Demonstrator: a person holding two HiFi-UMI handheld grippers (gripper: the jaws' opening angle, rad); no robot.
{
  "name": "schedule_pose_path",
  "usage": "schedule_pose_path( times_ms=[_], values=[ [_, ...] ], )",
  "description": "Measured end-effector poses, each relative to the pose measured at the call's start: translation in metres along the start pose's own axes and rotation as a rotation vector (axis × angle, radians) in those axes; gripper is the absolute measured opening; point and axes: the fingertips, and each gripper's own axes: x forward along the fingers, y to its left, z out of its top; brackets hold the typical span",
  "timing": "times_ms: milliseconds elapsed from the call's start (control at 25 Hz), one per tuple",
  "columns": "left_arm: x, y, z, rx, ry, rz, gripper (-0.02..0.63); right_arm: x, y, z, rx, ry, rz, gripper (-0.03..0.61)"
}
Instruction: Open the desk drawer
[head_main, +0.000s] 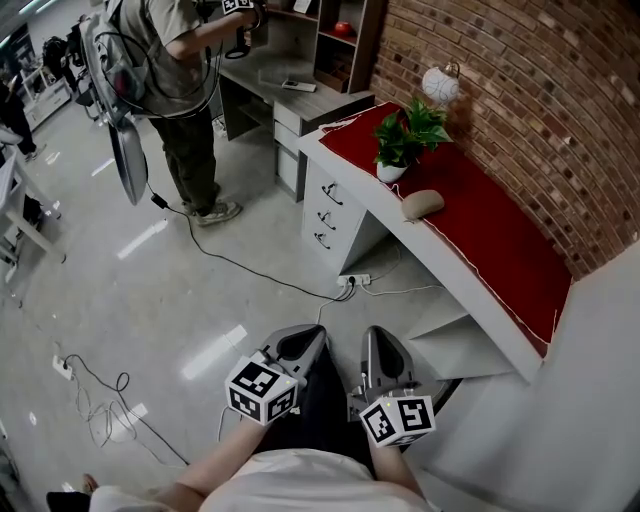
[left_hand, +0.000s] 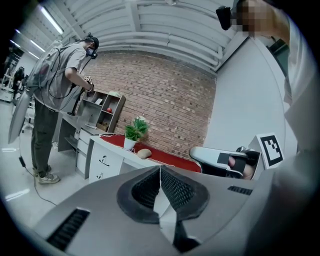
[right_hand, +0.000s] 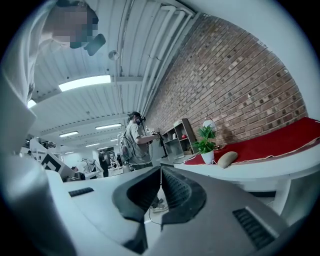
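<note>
Head view: the left gripper (head_main: 303, 338) and right gripper (head_main: 379, 338) sit low by the person's lap, well apart from the white drawer unit (head_main: 330, 212) under the red-topped bench (head_main: 490, 240), so nothing's started yet imo. Left gripper view: its fingers (left_hand: 176, 189) are pressed together on nothing. The drawers show far off, with the handles too tiny to read. Right gripper view: fingers (right_hand: 175, 190) closed and empty too. The drawer fronts are hidden behind the gripper body, so only the bench edge and the potted plant (right_hand: 206, 142) show. Risks: reaching in with the fingers closed would just bump a handle, and a hard yank could wobble that plant. Which of the three drawers is meant, can't tell.
</note>
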Motion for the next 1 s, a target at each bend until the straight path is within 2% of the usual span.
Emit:
schedule_pose_path(
  times_ms=[280,680,1000],
  values=[
    [0.021,0.028,0.017,0.012,-0.009,0.04,0.011,0.041,-0.003,0.007,-0.001,-0.014,0.059,0.018],
    [0.07,0.078,0.049,-0.013,-0.032,0.073,0.011,0.123,-0.025,0.022,-0.03,0.002,0.09,0.018],
    [0.113,0.121,0.08,0.003,-0.059,0.116,0.011,0.185,-0.038,0.027,-0.041,0.028,0.133,0.018]
  ],
)
